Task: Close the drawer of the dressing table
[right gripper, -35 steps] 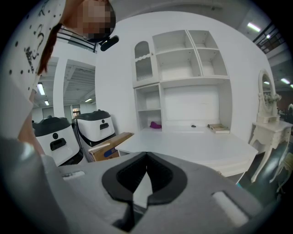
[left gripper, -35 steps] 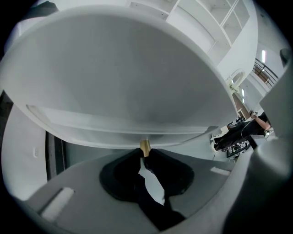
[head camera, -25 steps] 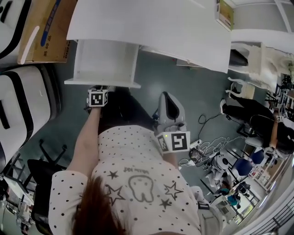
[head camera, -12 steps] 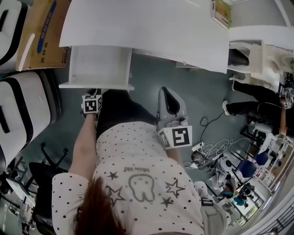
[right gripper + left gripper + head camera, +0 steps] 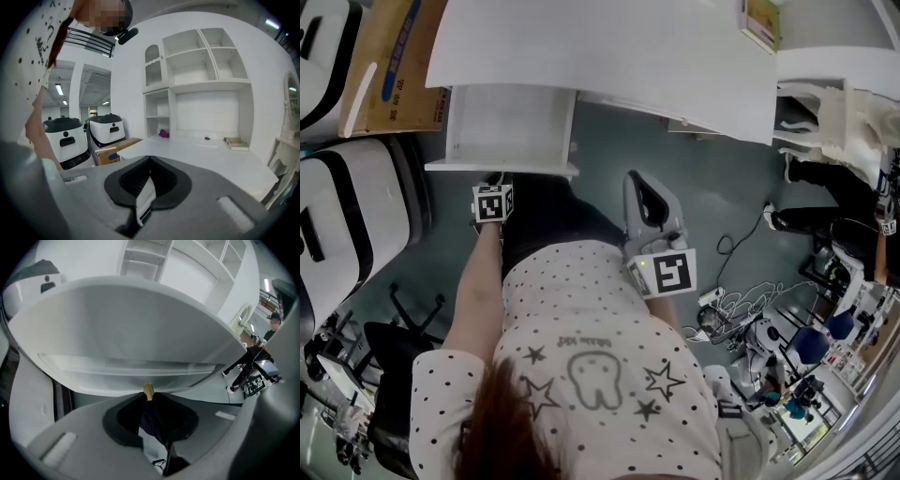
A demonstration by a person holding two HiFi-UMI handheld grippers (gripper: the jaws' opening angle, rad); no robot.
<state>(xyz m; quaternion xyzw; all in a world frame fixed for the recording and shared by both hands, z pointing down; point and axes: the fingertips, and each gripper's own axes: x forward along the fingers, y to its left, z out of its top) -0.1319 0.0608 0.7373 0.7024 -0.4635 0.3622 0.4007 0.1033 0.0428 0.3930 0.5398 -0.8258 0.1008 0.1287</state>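
The white dressing table (image 5: 609, 56) runs across the top of the head view, and its drawer (image 5: 506, 131) stands pulled out at the left. My left gripper (image 5: 497, 180) sits right at the drawer's front edge. In the left gripper view the drawer front (image 5: 131, 333) fills the frame, and my left gripper (image 5: 148, 397) has its jaw tips closed on the small brass knob (image 5: 148, 390). My right gripper (image 5: 637, 180) hangs in the air to the right of the drawer, pointing toward the table. Its jaws meet with nothing between them (image 5: 149, 160).
A cardboard box (image 5: 389, 66) and white machines (image 5: 347, 225) stand left of the drawer. The person's legs and dotted shirt (image 5: 581, 356) are directly below it. Cables (image 5: 741, 300) and equipment lie on the floor at the right. Open shelves (image 5: 201, 70) rise above the tabletop.
The head camera has shifted a little. My right gripper has drifted slightly beside the table. My left gripper stays at the drawer front, and the drawer looks just as far out.
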